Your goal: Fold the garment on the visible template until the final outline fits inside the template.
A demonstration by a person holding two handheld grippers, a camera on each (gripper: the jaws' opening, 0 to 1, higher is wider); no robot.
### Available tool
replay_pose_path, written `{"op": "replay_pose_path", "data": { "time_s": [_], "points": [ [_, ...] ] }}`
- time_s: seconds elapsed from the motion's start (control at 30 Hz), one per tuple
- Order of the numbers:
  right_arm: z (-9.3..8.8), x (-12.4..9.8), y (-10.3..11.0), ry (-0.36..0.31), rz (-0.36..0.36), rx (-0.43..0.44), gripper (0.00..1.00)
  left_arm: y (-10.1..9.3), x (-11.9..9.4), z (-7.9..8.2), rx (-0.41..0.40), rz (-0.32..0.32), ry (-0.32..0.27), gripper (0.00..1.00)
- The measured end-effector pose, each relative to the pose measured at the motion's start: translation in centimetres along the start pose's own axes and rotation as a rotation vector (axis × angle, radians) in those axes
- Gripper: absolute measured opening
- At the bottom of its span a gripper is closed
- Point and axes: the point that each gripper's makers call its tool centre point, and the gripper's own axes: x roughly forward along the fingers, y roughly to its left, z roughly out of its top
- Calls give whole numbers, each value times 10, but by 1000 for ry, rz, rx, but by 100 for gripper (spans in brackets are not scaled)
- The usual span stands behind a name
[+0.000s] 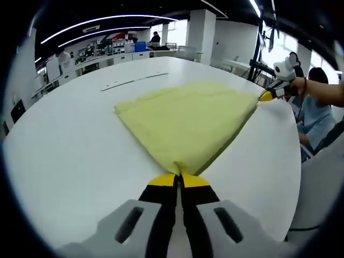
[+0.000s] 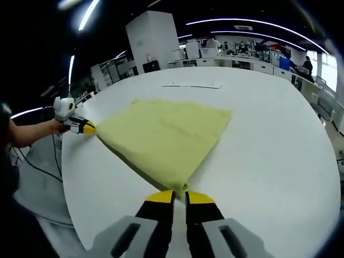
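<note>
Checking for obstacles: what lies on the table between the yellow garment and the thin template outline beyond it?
Bare white table, in both views, between garment and template outline.

The pale yellow garment (image 1: 185,121) lies spread on the white table (image 1: 70,156), pulled taut into a triangle-like shape, one corner pinched in my left hand-held gripper (image 1: 179,180), another in my right hand-held gripper (image 2: 180,194).

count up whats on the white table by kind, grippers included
yellow garment: 1
hand-held gripper: 2, left hand-held gripper and right hand-held gripper, each shut on a corner of the garment
thin pale strip lying at the far side of the table: 1
total: 4
</note>
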Motion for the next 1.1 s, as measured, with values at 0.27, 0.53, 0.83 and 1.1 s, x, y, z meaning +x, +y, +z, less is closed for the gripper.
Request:
{"op": "replay_pose_path", "data": {
  "time_s": [0.27,0.53,0.83,1.1],
  "points": [
    [6,3,3,-20,38,-18,0,-1,-3,0,75,-7,36,0],
    [7,-3,1,-36,36,-26,0,-2,-7,3,175,-12,69,0],
    [-4,-10,12,-14,53,-33,0,-10,-13,-5,192,-23,103,0],
    [-15,-17,19,-13,55,-3,0,-19,-22,-17,178,-34,118,0]
  ]
}}
